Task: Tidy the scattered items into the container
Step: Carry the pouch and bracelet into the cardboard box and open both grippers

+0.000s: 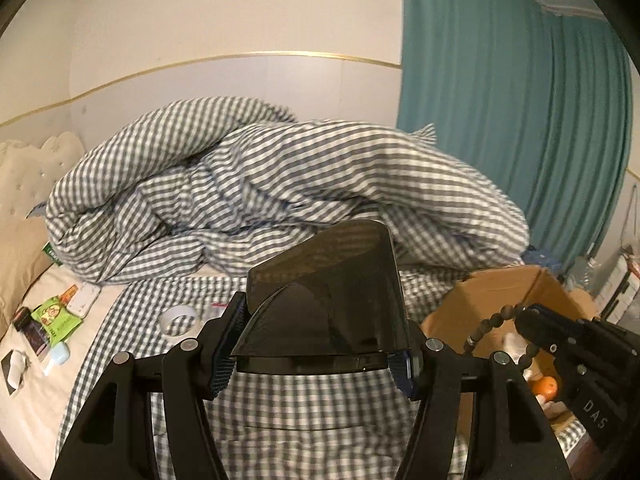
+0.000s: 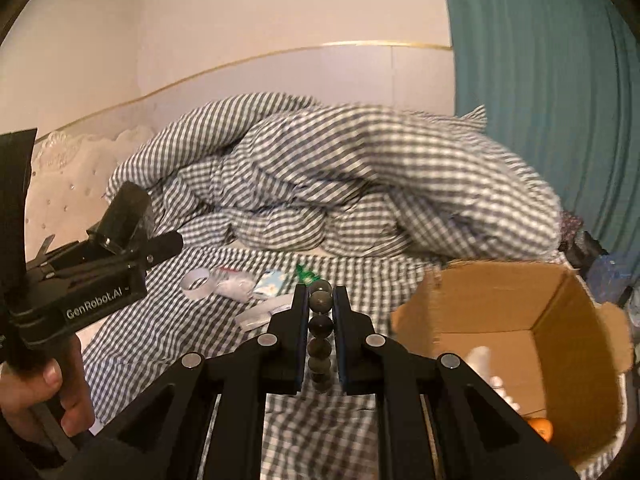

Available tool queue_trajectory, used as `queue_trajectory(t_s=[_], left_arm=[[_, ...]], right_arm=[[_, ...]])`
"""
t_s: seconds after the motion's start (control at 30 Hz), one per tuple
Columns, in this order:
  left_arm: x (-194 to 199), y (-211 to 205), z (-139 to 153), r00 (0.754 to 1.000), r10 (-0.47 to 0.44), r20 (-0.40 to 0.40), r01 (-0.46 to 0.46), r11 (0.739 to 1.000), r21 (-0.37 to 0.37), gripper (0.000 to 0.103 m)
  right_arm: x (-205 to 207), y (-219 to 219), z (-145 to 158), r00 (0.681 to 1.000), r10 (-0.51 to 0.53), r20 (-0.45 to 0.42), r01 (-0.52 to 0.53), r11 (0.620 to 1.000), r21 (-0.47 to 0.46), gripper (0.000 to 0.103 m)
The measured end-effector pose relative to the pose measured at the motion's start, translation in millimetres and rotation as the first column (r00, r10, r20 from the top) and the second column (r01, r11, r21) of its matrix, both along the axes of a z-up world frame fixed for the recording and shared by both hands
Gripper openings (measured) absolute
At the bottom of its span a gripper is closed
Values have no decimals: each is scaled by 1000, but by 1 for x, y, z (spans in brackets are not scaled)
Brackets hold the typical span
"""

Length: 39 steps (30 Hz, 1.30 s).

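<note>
- Holding a dark, smoky translucent case (image 1: 326,304) between its pads, the left gripper (image 1: 320,354) stands clamped on the case's lower edge, above the checked sheet (image 1: 304,412).
- Pinched together on a string of dark beads (image 2: 320,320), the right gripper (image 2: 320,322) has its jaws closed down to the width of the strand, which runs lengthwise between the two fingers.
- From the left wrist view, the same beads (image 1: 494,320) curve out of the right gripper (image 1: 528,326), hanging over the open cardboard box (image 1: 472,300).
- The cardboard box (image 2: 500,304) sits on the bed at the right, flaps open; inside it lie an orange fruit (image 2: 541,428) and some white items I cannot identify.
- Scattered on the checked sheet beyond the grippers: a roll of white tape (image 2: 197,280), a crumpled clear wrapper (image 2: 236,286), a small light-blue packet (image 2: 270,282) and a green scrap (image 2: 306,274).
- Further left, on the cream bedding near the pillow (image 1: 20,256), lie a green snack packet (image 1: 56,318), a small pale-blue bottle (image 1: 56,358) and a few dark, flat things too blurred to name.
- A bunched gingham duvet (image 1: 280,192) fills the middle of the bed, with a teal curtain (image 1: 516,92) behind it at the right.
- A person's hand (image 2: 36,392) grips the left gripper's handle at the left edge of the right wrist view.
</note>
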<state>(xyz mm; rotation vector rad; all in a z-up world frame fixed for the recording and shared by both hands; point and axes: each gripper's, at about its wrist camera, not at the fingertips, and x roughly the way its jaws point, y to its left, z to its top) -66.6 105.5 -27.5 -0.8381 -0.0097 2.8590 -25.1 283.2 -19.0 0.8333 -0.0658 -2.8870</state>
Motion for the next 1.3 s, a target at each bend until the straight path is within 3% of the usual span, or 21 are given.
queue_trajectory(t_s=[0.6,1.2,1.27,1.3], left_arm=[[28,129,21,975,-219,-28,219,976,-5,64],[30,211,2,947,-321,13,321,946,-52,64],[27,215,0,946,-324,20,324,945,-52,64],[27,217,-2,945,-326,23,327,944,-53,64]], right_arm=[[56,123,23,976,-213,-40,213,977,-16,11],[60,197,-17,955,-293,51,295,954,-50,11],[62,200,-20,951,-307,45,308,951,-36,14],[61,201,-21,950,-307,47,309,950,-36,23]])
